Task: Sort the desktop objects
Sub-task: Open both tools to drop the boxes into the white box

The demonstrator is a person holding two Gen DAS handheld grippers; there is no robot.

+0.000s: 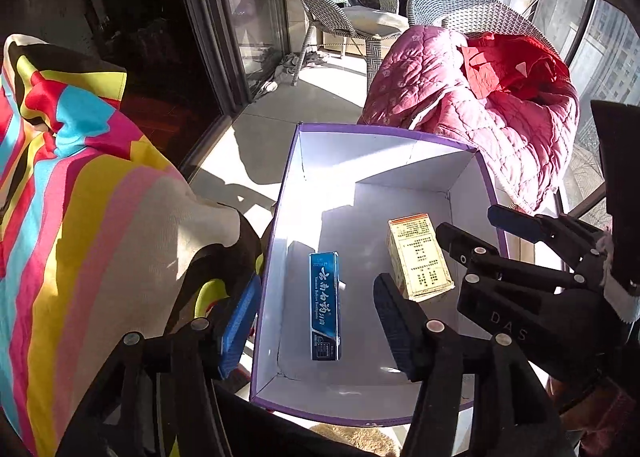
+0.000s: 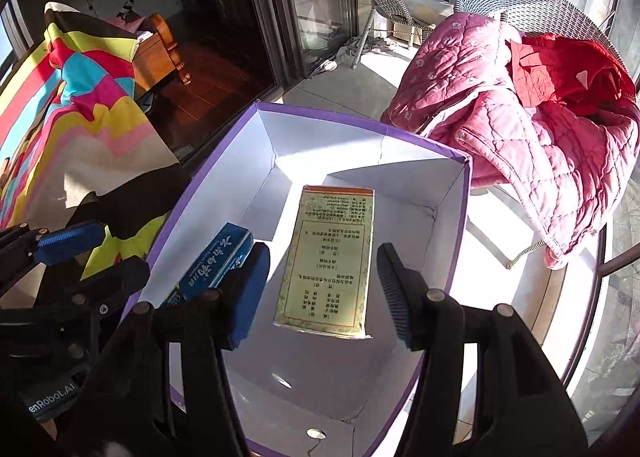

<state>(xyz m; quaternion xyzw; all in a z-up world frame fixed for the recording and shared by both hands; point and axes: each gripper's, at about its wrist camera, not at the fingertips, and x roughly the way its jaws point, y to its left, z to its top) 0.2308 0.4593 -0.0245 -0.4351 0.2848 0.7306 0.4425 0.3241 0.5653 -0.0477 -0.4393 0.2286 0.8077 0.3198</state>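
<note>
Purple-edged box, bordered by a striped cloth, is found holding a toothpaste carton and a yellow carton; both claws, left gripper and right gripper, are held wide apart, empty.

Black linkage tongs, blue ribbed pads, silver rivets ("DAS" lettering on the right tongs)

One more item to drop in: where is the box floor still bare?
Inside the purple-rimmed box, floor is bare along the far wall beyond the blue toothpaste carton and yellow medicine carton, and in the strip between them. The near right is crowded by both grippers.
</note>
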